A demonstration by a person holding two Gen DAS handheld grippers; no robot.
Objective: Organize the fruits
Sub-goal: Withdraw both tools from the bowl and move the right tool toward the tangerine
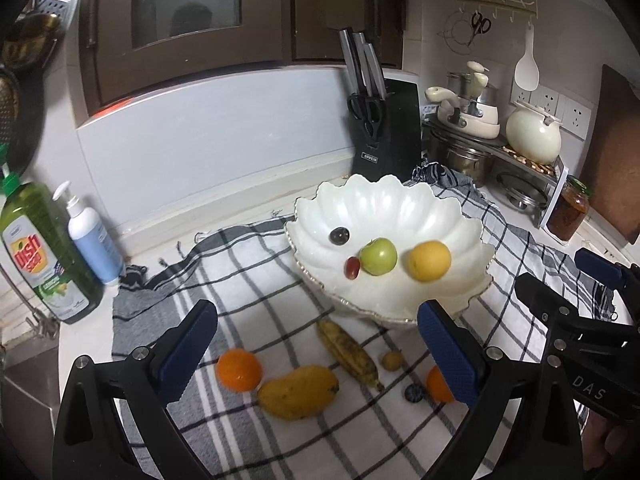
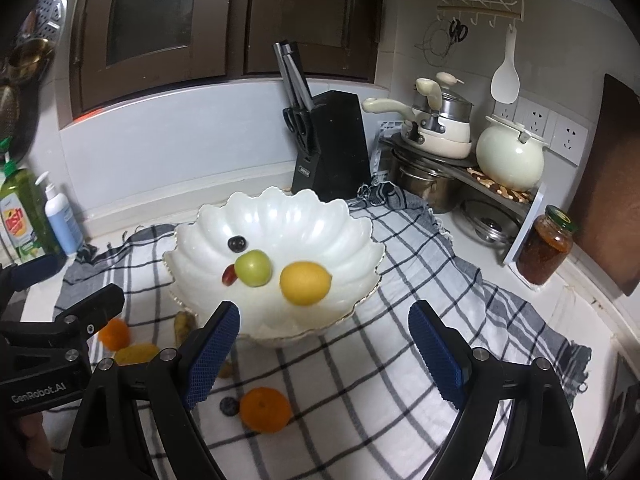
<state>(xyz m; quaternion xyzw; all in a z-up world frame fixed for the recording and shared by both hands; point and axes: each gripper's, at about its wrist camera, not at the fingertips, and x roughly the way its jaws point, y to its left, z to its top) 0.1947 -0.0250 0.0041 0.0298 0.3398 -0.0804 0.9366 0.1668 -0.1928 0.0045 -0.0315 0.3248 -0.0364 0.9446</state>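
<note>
White scalloped bowl (image 1: 384, 204) on checked cloth (image 1: 256, 280): holds green apple (image 1: 378, 256), lemon (image 1: 429, 261), two grapes. Remaining on cloth: mango (image 1: 298, 391), banana (image 1: 349, 354), two oranges, small fruits. Left gripper (image 1: 316, 356) and right gripper (image 2: 324, 356): wide, empty. Roughly one-third done.

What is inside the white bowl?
The white bowl holds a green apple, a yellow lemon, a red grape and a dark grape. Its near wall hides the lowest part of the inside.
</note>
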